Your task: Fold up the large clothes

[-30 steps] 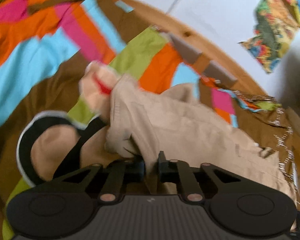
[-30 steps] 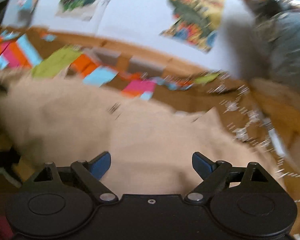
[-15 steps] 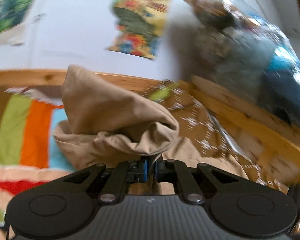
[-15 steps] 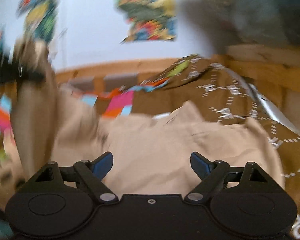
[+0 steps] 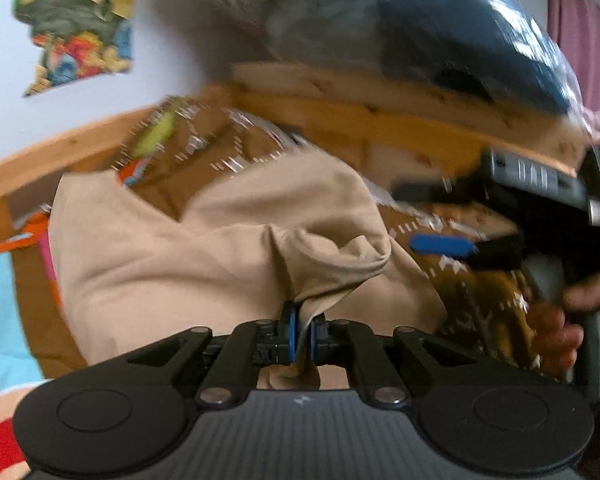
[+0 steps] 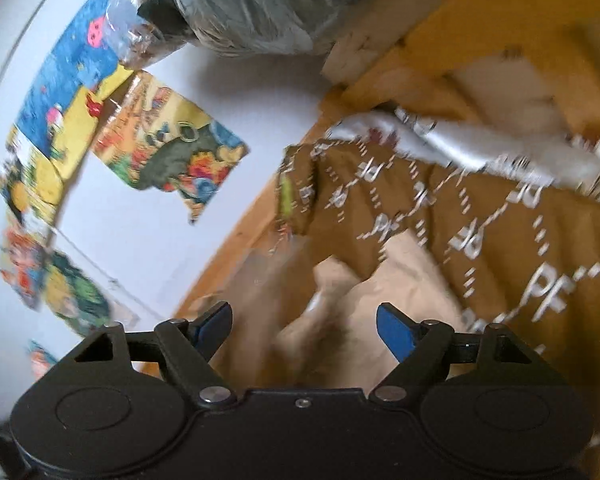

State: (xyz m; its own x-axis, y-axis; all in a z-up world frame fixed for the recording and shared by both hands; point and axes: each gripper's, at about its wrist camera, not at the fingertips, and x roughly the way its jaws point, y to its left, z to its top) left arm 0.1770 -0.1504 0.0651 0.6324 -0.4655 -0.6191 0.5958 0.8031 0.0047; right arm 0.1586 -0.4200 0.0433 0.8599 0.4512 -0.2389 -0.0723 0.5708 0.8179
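1. Both pictures are blurry, so small parts are hard to make out.
2. The tan cloth (image 5: pixel 220 256) is bunched up, so I cannot tell which way its long side runs or what kind of clothing it is.
3. The left gripper (image 5: pixel 300 334) is pinched tight on a fold of the tan cloth, and its base hides the cloth's bottom part.
4. The cloth lies on a brown blanket (image 6: pixel 500 232) with white marks, next to a wooden bed frame (image 5: pixel 380 120).
5. The right gripper (image 6: pixel 304 320) has its fingers wide apart over the cloth, holding nothing.
6. A hand (image 5: pixel 568 320) shows at the right edge of the left view, cut off.
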